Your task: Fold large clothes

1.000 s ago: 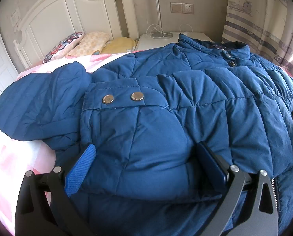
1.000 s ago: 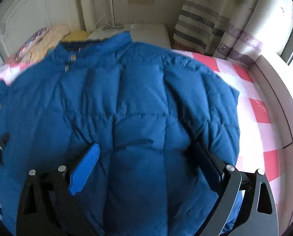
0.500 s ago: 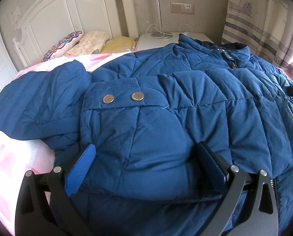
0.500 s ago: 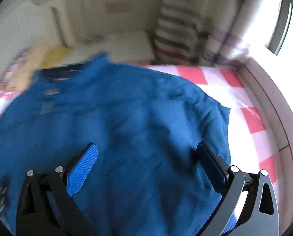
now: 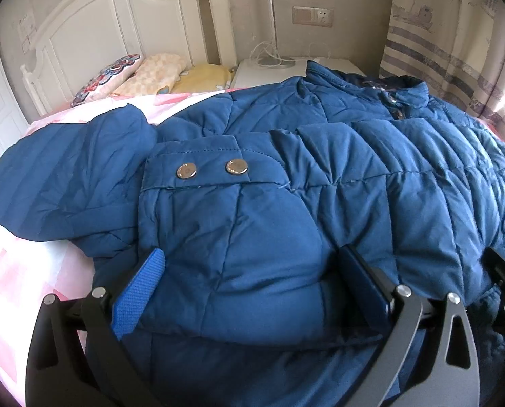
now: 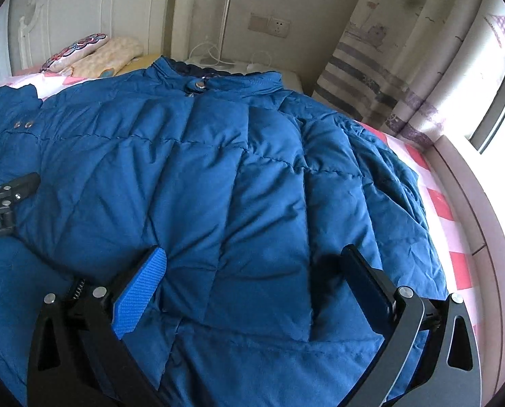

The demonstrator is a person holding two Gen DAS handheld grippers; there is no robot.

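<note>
A large blue puffer jacket (image 5: pixel 286 176) lies spread on the bed, collar toward the headboard; it also fills the right wrist view (image 6: pixel 218 176). A sleeve cuff with two metal snaps (image 5: pixel 211 169) lies folded over its left side. My left gripper (image 5: pixel 252 285) is open, its jaws pressed down around a bulge of fabric near the hem. My right gripper (image 6: pixel 252 281) is open over the jacket's right lower part, its jaws straddling the quilted fabric. Each gripper shows at the edge of the other's view.
The bed has a pink and white checked sheet (image 6: pixel 439 203). Pillows (image 5: pixel 144 74) lie by the white headboard (image 5: pixel 117 23). A white nightstand (image 5: pixel 269 68) with cables stands behind the collar. Striped curtains (image 6: pixel 405 78) and a window ledge run along the right.
The right gripper swung right and back, then settled lower over the jacket's right lower part, beside the left one. The left gripper and the jacket have hardly moved.
</note>
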